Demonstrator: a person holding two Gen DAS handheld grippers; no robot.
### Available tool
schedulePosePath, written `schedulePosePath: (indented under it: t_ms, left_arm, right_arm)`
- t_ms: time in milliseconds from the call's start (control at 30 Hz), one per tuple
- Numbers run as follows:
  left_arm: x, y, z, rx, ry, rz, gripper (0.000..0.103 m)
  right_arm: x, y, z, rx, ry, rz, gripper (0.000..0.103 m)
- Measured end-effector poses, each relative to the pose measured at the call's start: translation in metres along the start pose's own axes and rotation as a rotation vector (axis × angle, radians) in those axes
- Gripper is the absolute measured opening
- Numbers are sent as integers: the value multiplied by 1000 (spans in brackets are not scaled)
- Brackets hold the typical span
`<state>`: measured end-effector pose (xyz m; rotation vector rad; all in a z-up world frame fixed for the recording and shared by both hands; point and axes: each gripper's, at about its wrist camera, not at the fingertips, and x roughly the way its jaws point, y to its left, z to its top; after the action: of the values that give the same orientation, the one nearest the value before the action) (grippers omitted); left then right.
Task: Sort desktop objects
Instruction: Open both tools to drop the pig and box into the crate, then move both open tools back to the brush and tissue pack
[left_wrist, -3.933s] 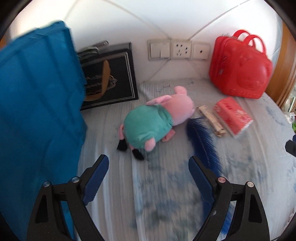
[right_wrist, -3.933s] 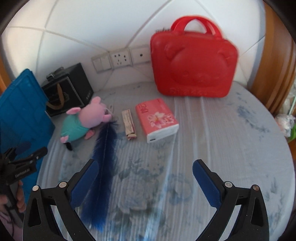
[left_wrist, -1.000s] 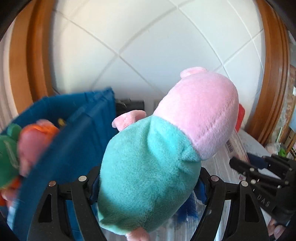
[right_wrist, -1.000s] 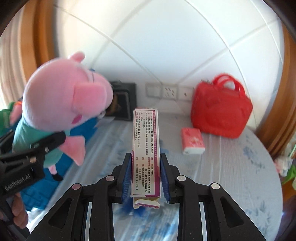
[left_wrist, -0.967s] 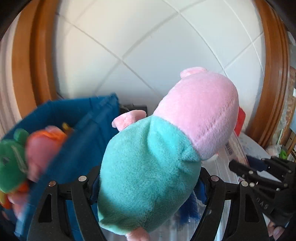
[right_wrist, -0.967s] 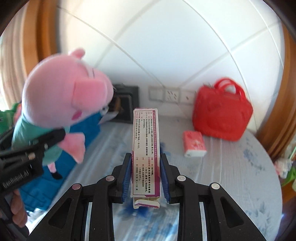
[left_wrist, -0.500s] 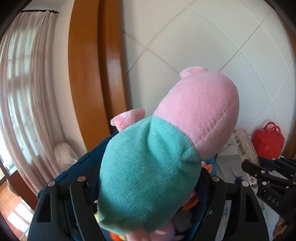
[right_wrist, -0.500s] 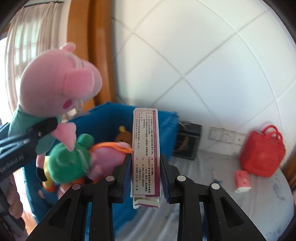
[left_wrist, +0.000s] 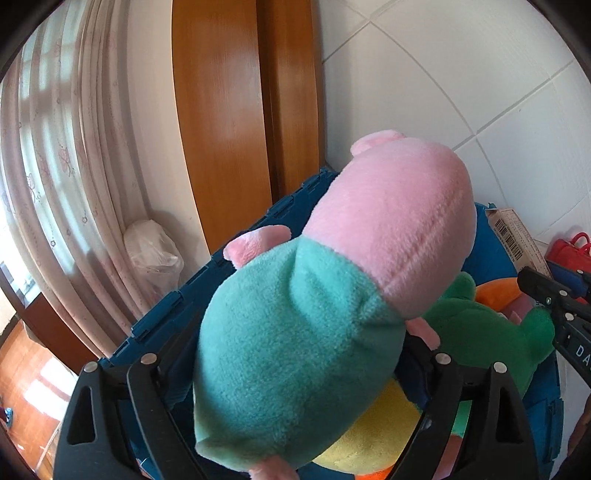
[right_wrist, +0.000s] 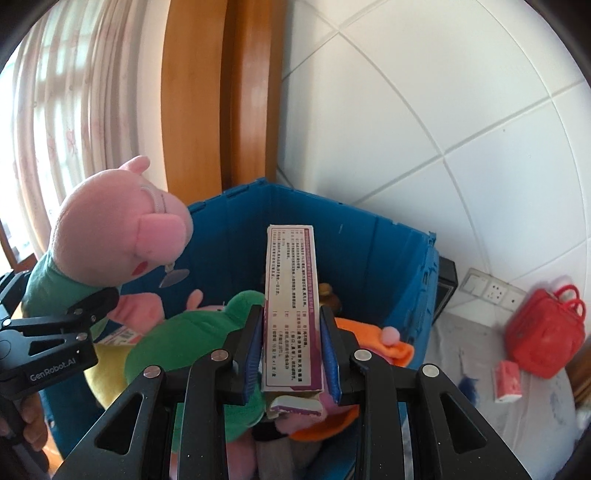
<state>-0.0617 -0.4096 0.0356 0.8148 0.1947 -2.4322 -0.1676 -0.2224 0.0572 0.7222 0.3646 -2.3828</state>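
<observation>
My left gripper (left_wrist: 291, 363) is shut on a pink pig plush in a teal shirt (left_wrist: 314, 325) and holds it above the open blue bin (left_wrist: 236, 254). The plush also shows at the left of the right wrist view (right_wrist: 122, 236). My right gripper (right_wrist: 291, 345) is shut on a long white and purple box (right_wrist: 291, 306), held upright over the same blue bin (right_wrist: 399, 266). The bin holds several plush toys, among them a green one (right_wrist: 188, 343) and an orange one (right_wrist: 373, 339).
A wooden door frame (right_wrist: 218, 103) and a curtain (left_wrist: 62, 155) stand behind the bin. At the right of the right wrist view, a red bag (right_wrist: 546, 332), a pink tissue pack (right_wrist: 508, 386) and a blue feather (right_wrist: 467, 387) lie on the patterned table. A white plastic bag (left_wrist: 151, 251) sits by the curtain.
Both grippers have swung left from the table to above the blue bin, each keeping hold of its object. The bin's inside has come into fuller view.
</observation>
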Motion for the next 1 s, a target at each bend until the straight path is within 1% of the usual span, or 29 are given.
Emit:
schedulePosePath:
  t_ms: [67, 100, 133, 167, 200, 233, 300, 400, 500, 667, 733, 867, 1000]
  left_arm:
    - [8, 4, 0, -4, 14, -4, 91]
    - [8, 6, -1, -6, 19, -1, 91]
    - [8, 9, 0, -14, 24, 0, 91]
    - [6, 14, 0, -25, 21, -2, 91]
    - [5, 16, 2, -35, 20, -3, 92]
    - [3, 20, 4, -46, 27, -6, 92]
    - [-5, 22, 3, -63, 18, -18, 92]
    - [-24, 17, 1, -56, -13, -21, 93]
    - [-40, 7, 0, -40, -43, -19, 93]
    - [-67, -6, -4, -36, -109, -43, 93]
    - [-81, -18, -6, -29, -133, -50, 97]
    - [-106, -47, -11, -7, -176, -73, 98]
    - [-130, -87, -19, 27, -214, -132, 99]
  right_arm:
    - [4, -1, 1, -9, 2, -9, 32]
    - [6, -1, 2, -12, 2, -13, 41]
    - [8, -2, 2, -11, 2, -22, 64]
    - [8, -4, 2, -8, 2, -28, 76]
    - [8, -5, 1, -4, 3, -34, 94]
    - [6, -4, 1, 0, 2, -37, 98]
    - [0, 1, 0, 6, -1, -38, 98]
    - [-2, -5, -4, 14, -2, -39, 103]
    - [-8, -12, -10, 30, -8, -32, 103]
    - [-32, -17, -19, 45, -35, -36, 103]
    - [-43, -24, -24, 53, -46, -44, 103]
    - [-69, -44, -40, 81, -66, -53, 103]
    - [-96, -75, -58, 108, -78, -77, 103]
